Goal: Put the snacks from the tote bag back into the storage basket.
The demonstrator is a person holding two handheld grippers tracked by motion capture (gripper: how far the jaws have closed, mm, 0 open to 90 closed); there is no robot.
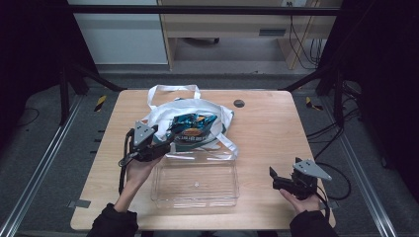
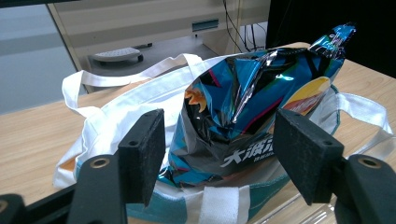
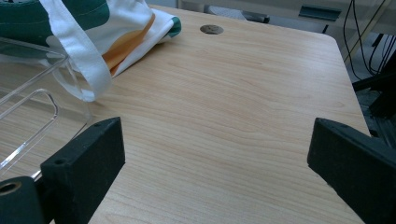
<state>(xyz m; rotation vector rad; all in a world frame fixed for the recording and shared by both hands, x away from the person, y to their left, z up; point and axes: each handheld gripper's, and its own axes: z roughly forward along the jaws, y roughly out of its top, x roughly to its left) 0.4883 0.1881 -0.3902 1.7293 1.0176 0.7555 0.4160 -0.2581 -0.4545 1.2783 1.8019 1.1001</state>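
Left gripper (image 1: 165, 143) sits at the near-left edge of the tote bag (image 1: 163, 111), w/ the person's left hand (image 1: 138, 170) on it from below. In the left gripper view its 2 jaws are spread wide, 1 on each side of the chip bag (image 2: 243, 121), and I can see gaps btwn pads and foil, so not pinching anything. Chip bag is shiny blue/black w/ some orange and white print, standing up out of the mouth of the white tote, top corner crinkled and pointing up-right. Tote has teal and orange print plus white straps, 1 strap (image 1: 173, 90) looping toward the far edge of the table (image 1: 276, 133).

Moving right: clear plastic tray (image 1: 195, 185) lies just in front of the tote, its far rim touching or tucked under the bag's edge, can't tell which. A small dark round cap (image 1: 239, 103) sits in the tabletop past the bag.

Far right, right gripper (image 1: 276, 178) is near the table's front-right corner, well apart from tray and bag, held by the right hand (image 1: 304, 201). Right gripper view shows both jaws wide apart over bare wood, nothing btwn them.
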